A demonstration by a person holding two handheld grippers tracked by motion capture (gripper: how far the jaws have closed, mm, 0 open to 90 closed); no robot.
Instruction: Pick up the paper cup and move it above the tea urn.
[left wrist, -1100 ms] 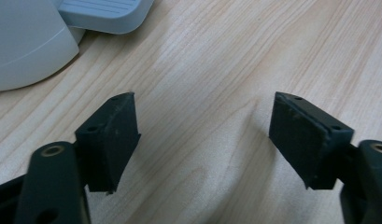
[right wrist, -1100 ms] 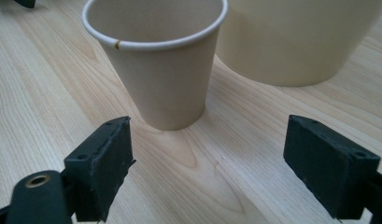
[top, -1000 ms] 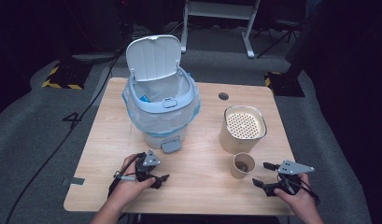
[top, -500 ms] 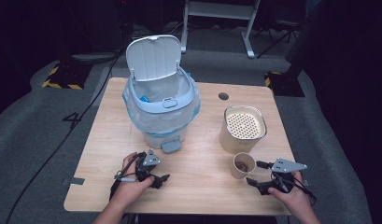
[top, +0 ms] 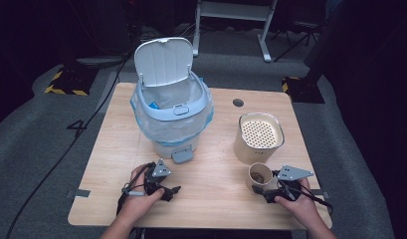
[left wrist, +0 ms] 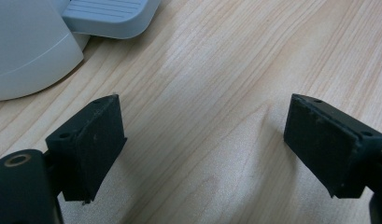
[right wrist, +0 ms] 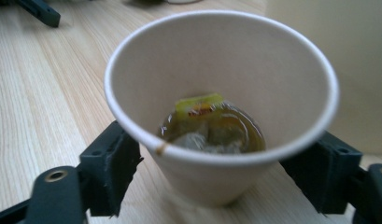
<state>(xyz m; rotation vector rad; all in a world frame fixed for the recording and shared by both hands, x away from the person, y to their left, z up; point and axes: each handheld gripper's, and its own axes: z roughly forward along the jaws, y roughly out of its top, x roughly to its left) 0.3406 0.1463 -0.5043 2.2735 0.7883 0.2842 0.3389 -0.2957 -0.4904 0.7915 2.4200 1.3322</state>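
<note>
Standing between the two black jaws of the right gripper (right wrist: 216, 179) is a paper cup (right wrist: 221, 102), upright on the wooden table (right wrist: 34, 93). In the right gripper view one jaw is sitting at each side of the cup, low on its wall, and both are spread apart; whether the pads are already touching the paper I cannot tell. Inside the cup a wet tea bag (right wrist: 212, 128) with a yellow-green tag is lying in brownish liquid at the bottom.

In the high view the paper cup (top: 260, 175) is standing just in front of the right gripper (top: 271, 189), near the person's edge of the table (top: 216, 149). Just beyond the cup, away from the jaws, a taller cream canister (top: 258, 138) with a perforated insert on top is standing close to it; in the right gripper view its pale wall is showing behind the cup.

The left gripper (top: 168, 191) is resting well apart from the cup, toward the other side of the table's near edge. In the left gripper view its jaws are standing wide apart over bare wood, holding nothing. Ahead of those jaws and a little aside, the base of a pale blue pedal bin (top: 172, 117) and its foot pedal (left wrist: 109, 16) are showing. The bin's lid is standing open and a clear bag is lining it.
</note>
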